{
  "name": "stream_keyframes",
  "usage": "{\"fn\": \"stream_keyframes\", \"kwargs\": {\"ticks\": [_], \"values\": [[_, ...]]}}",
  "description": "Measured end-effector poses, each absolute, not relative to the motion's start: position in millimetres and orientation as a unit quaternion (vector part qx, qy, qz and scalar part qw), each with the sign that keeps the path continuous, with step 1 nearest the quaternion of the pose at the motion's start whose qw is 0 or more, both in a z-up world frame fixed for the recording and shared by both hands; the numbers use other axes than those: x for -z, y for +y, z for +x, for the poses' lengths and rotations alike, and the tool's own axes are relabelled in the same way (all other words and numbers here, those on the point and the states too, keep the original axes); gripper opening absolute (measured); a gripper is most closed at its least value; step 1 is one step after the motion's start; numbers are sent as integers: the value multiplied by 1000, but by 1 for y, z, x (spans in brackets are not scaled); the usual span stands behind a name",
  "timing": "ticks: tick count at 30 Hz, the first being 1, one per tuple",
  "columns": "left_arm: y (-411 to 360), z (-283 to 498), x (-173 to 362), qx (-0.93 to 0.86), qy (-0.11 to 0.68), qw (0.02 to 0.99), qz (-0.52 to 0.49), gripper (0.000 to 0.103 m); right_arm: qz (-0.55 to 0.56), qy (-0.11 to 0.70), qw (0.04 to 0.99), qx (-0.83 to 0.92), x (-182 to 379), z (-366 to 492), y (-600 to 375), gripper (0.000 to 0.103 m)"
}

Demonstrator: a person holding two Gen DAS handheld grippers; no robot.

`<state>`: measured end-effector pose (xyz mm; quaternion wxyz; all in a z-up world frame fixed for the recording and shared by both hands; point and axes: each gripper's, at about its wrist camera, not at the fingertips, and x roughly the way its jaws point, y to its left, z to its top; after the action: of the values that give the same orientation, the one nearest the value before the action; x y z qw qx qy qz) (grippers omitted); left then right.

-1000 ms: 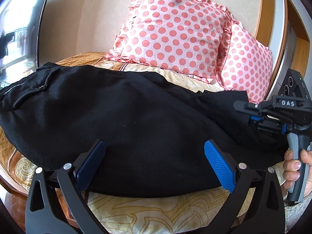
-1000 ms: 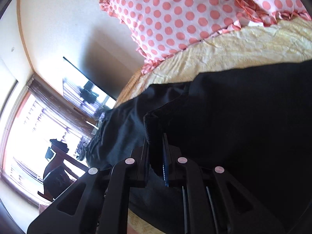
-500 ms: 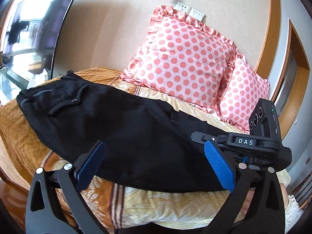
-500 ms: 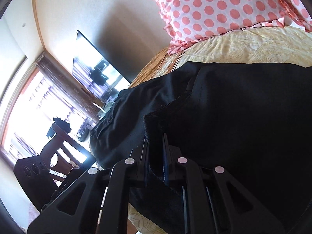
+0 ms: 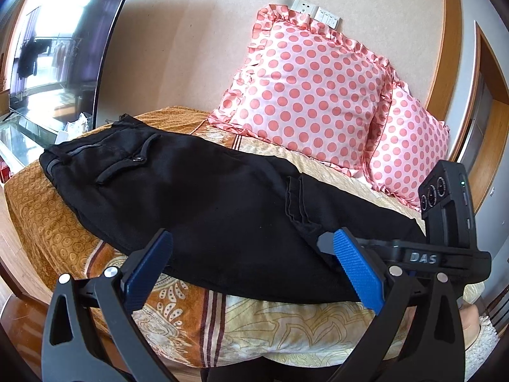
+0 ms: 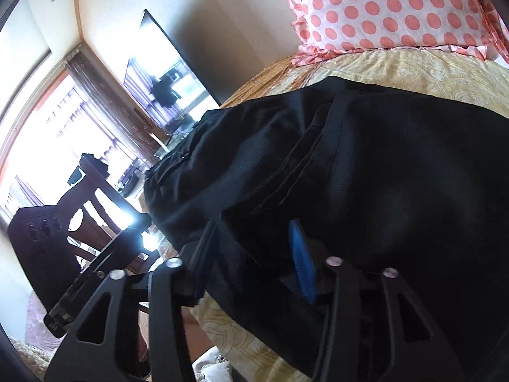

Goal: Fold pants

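Observation:
Black pants [image 5: 203, 203] lie lengthwise across the bed, waistband to the left, with the leg hems [image 5: 297, 202] laid back over the middle. My left gripper [image 5: 253, 267] hovers open at the bed's near edge, nothing between its blue pads. In the left wrist view my right gripper [image 5: 324, 243] reaches in from the right, low over the folded cloth. In the right wrist view the pants [image 6: 397, 165] fill the frame; the right gripper [image 6: 251, 254] has its jaws opening, a slack fold of the black cloth still between them, the pads not pressing it.
Two pink polka-dot pillows [image 5: 305, 95] lean on the wall behind the pants. A dark TV screen [image 5: 54, 57] stands at the left. The bedspread [image 5: 178, 312] drops off at the near edge. A wooden chair [image 6: 86, 191] and the left gripper's body [image 6: 41, 242] show past the bed.
The right gripper carried the hems leftward over the pants, then its jaws parted and released the cloth. The left gripper drew back from the pants and rose, staying open.

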<state>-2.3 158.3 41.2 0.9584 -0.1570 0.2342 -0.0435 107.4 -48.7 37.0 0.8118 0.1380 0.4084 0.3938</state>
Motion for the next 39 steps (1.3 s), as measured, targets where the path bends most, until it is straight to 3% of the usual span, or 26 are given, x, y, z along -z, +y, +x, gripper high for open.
{"fn": "stream_keyframes", "kwargs": {"ticks": [6,11,15,17,21,26,33,37,39], "values": [[172,-6,-41,24,232,959,-162,101,77,340,888,-301,-72,113,-64,54],[177,-9,-39,22,235,958,-161,101,12,387,903,-184,-69,165,-66,54],[181,-12,-39,14,238,959,-152,101,-48,462,867,-182,-34,191,-40,55],[186,-13,-39,9,240,959,-152,101,-124,424,881,-167,-33,178,-20,56],[205,-15,-42,0,238,955,-175,101,-101,401,885,-213,-43,153,-14,56],[240,-11,-48,-8,242,943,-228,101,-231,345,890,-189,-35,115,20,56],[297,12,-46,14,291,893,-344,101,-209,342,894,-203,-35,98,9,57],[320,32,-32,20,330,853,-405,101,-115,372,893,-226,-35,109,-19,80],[330,37,-23,11,340,834,-434,101,-83,384,888,-240,-34,111,-30,83]]}}
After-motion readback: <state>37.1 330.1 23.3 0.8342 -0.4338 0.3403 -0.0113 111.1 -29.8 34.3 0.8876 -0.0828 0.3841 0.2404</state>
